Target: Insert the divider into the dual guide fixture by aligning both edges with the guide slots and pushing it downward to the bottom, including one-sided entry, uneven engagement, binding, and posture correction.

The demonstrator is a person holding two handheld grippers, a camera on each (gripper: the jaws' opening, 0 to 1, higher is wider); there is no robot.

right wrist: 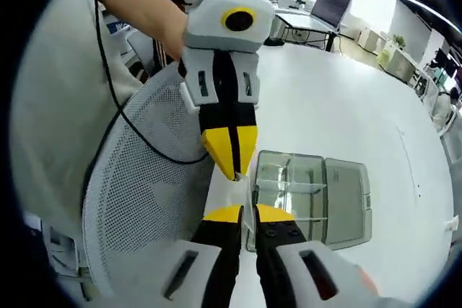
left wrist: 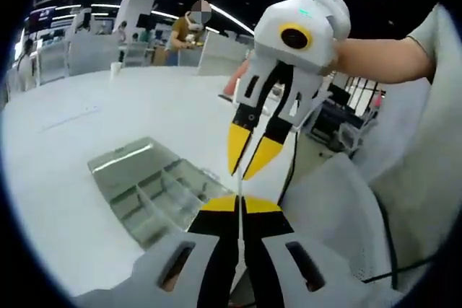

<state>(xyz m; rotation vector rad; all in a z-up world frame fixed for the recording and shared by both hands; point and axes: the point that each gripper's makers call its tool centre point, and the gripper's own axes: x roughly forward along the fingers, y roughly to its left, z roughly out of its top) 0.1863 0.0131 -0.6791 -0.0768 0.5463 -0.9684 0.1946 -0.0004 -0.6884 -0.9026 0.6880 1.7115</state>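
Pinching clear divider (right wrist: 242, 191) edges, both hand-held grippers, above fixture (right wrist: 310, 196)

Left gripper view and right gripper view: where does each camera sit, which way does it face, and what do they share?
Left gripper view: rides the left gripper, facing the right gripper, with a forearm showing.
Right gripper view: rides the right gripper, facing the left gripper, with an arm showing.
Shared: clear compartment box, white table.

Both views face each other closely (sharing the clear box (left wrist: 155, 189)).
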